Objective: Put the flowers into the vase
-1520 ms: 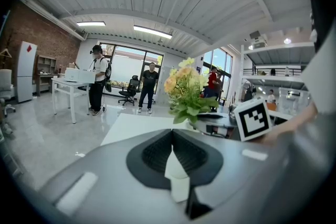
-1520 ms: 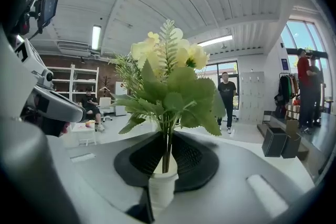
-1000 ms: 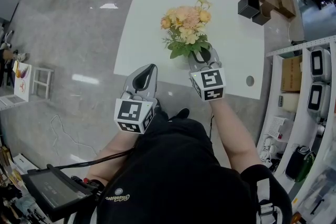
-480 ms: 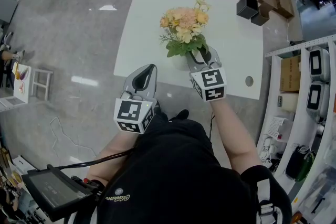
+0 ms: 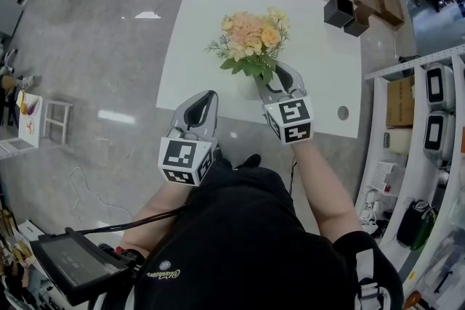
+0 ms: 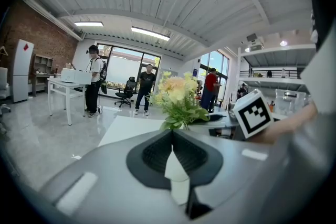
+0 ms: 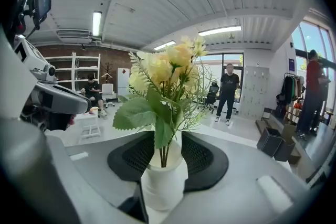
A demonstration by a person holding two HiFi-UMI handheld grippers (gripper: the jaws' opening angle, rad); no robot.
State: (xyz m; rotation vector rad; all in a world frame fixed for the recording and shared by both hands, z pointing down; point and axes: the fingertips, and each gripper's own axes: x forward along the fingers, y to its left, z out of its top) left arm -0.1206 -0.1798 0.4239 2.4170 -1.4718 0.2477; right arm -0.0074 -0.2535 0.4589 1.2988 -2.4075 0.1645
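A bunch of yellow and peach flowers (image 5: pixel 251 36) with green leaves stands in a small white vase (image 5: pixel 248 87) on the white table (image 5: pixel 196 25). My right gripper (image 5: pixel 280 80) sits just right of the vase. In the right gripper view its jaws are opening. The green stems (image 7: pixel 164 152) rise from the vase (image 7: pixel 164 186) between the black pads (image 7: pixel 202 157) without touching them. My left gripper (image 5: pixel 207 94) hangs shut and empty over the table's near edge, left of the vase. From the left gripper view the flowers (image 6: pixel 176 97) stand ahead.
Two black boxes (image 5: pixel 341 11) sit at the table's far right corner, and a round hole (image 5: pixel 343 112) is near its right front corner. Shelving (image 5: pixel 429 120) runs along the right. People (image 6: pixel 146 86) stand far off by another white table (image 6: pixel 65 81).
The right gripper's jaws have spread apart and let go of the stems. The bouquet has swung a little to the left and sits lower in the vase. The left gripper has not moved.
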